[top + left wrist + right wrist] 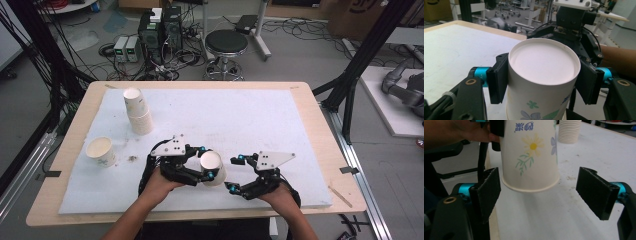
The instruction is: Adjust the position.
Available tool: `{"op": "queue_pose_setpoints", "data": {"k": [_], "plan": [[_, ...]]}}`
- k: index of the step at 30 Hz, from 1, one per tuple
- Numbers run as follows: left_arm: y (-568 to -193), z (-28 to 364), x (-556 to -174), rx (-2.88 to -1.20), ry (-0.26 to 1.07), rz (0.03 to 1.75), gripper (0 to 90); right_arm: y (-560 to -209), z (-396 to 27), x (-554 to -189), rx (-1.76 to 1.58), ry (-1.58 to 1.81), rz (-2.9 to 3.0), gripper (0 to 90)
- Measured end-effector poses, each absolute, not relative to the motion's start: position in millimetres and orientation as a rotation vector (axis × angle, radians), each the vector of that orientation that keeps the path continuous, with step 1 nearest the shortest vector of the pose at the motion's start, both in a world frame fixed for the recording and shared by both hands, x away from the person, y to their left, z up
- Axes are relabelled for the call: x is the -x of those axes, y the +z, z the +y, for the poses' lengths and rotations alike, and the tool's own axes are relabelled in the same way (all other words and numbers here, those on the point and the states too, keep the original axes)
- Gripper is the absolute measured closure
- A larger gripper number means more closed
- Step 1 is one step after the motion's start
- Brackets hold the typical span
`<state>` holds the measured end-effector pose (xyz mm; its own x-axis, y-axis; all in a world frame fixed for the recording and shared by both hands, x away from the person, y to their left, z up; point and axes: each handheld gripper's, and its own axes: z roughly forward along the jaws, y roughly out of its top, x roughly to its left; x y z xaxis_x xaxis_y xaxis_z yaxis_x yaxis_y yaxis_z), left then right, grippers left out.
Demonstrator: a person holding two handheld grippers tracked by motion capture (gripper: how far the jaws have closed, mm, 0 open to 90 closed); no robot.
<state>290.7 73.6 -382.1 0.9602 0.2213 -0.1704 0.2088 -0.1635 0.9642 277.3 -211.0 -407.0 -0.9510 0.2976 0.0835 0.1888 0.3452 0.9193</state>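
Here the left gripper clamps an upturned paper cup at lower centre
The right gripper stands wide open beside it, holding nothing

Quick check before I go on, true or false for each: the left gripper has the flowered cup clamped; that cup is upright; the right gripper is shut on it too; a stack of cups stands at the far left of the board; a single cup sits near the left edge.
1. The left gripper clamps the flowered cup. True.
2. That cup is upright. False: it is upside down, base up, rim down.
3. The right gripper is shut on it. False: its jaws stand open beside it.
4. The stack of cups stands far left. True.
5. The single cup sits near the left edge. True.
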Motion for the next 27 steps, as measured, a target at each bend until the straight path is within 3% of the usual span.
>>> {"op": "queue_pose_setpoints", "data": {"k": [19, 27], "plan": [[-385, 57, -287, -1.725, -0.049, 0.261, 34.7, -413, -193, -277, -0.405, 1.707, 2.576, 20.4], [-385, 57, -287, -1.712, -0.043, 0.255, 34.8, -414, -195, -278, -0.421, 1.708, 2.579, 24.9]]}}
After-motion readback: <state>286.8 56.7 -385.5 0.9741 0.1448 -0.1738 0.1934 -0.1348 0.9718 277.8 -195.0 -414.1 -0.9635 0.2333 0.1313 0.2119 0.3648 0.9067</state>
